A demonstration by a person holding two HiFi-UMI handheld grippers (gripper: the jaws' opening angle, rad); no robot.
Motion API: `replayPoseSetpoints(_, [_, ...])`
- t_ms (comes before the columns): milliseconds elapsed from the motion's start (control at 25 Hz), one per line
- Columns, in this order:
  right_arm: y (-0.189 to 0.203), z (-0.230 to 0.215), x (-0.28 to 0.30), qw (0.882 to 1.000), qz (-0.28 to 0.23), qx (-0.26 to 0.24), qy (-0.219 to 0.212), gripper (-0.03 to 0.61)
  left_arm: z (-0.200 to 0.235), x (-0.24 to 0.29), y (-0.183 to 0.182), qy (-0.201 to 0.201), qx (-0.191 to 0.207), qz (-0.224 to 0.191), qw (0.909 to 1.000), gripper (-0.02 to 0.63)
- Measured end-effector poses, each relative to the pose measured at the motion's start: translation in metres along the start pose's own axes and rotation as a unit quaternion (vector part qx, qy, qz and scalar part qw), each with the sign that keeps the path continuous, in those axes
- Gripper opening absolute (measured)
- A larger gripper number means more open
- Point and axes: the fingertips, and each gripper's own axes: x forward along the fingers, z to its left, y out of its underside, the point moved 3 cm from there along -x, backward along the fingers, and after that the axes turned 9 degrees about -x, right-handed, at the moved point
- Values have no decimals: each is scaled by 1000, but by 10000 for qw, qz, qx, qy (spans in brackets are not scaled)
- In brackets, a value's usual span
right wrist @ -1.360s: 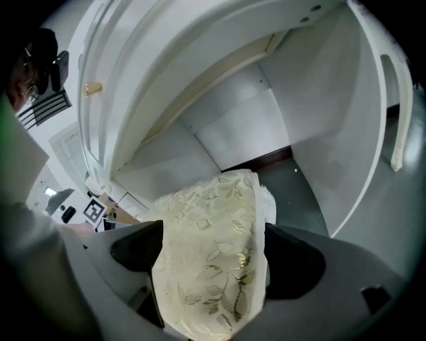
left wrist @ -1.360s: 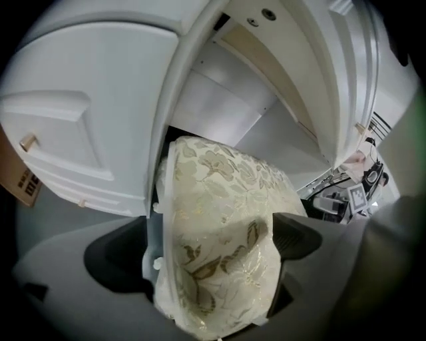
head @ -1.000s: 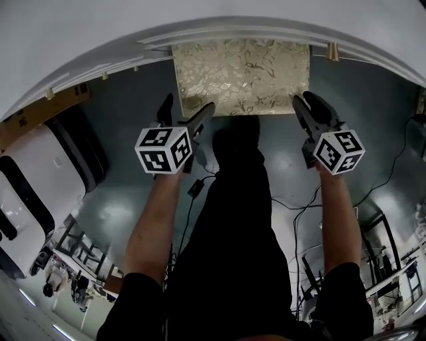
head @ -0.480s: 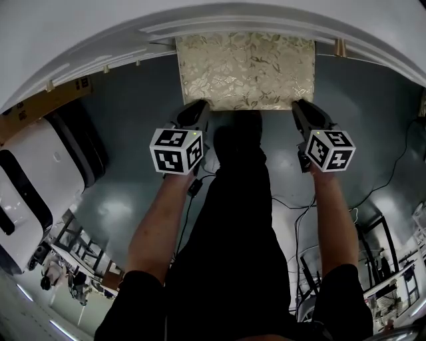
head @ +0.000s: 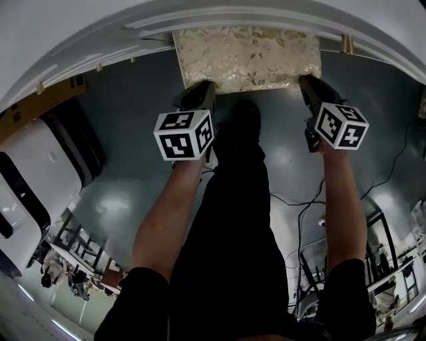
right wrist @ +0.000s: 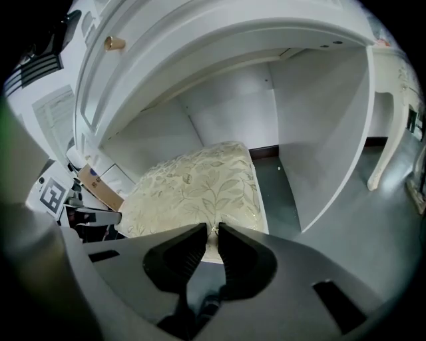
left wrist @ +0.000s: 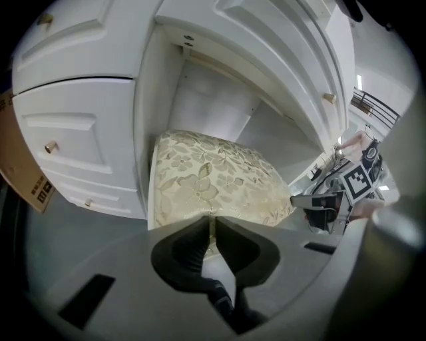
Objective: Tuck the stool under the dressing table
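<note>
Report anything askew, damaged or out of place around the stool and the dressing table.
Nothing stands out. The floral-cushioned stool sits square in the opening of the dressing table, partly tucked under, its top flat and unmarked. The only untidy thing is the loose cables trailing over the floor behind it.

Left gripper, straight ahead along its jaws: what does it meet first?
The stool. The left gripper has its shut jaws at the cushion's near edge and seems to be touching it, though contact is hard to confirm. Behind the stool is the dressing table recess.
</note>
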Motion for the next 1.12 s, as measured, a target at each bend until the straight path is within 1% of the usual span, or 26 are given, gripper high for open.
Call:
replayPoseSetpoints(200, [2, 2, -2, 10000, -44, 77, -41, 71, 2, 2, -5, 9, 20, -40, 10000, 35])
replayPoseSetpoints(280, [1, 5, 0, 9998, -82, 138, -96, 71, 5, 4, -11, -96, 3, -154, 9998, 34])
replayPoseSetpoints(400, [-5, 13, 7, 9994, -91, 207, -279, 69, 15, 5, -30, -306, -36, -408, 9987, 32])
replayPoseSetpoints(480, [-12, 17, 11, 9992, -119, 192, -330, 69, 20, 7, -44, -332, -63, -515, 9981, 32])
replayPoseSetpoints(600, [-18, 21, 21, 9993, -222, 195, -245, 69, 29, 12, -57, -314, -70, -552, 9980, 31])
replayPoseSetpoints(760, [-30, 25, 37, 9989, -281, 244, -273, 69, 41, 21, -77, -398, -135, -691, 9967, 31])
replayPoseSetpoints(880, [-45, 20, 44, 9991, -342, 174, -206, 67, 40, 26, -91, -353, -147, -816, 9959, 29])
replayPoseSetpoints(1000, [-55, 9, 49, 9991, -383, 148, -114, 67, 37, 33, -97, -292, -163, -847, 9958, 29])
replayPoseSetpoints(1120, [-62, 7, 55, 9989, -345, 229, -234, 67, 40, 36, -104, -314, -301, -876, 9952, 29])
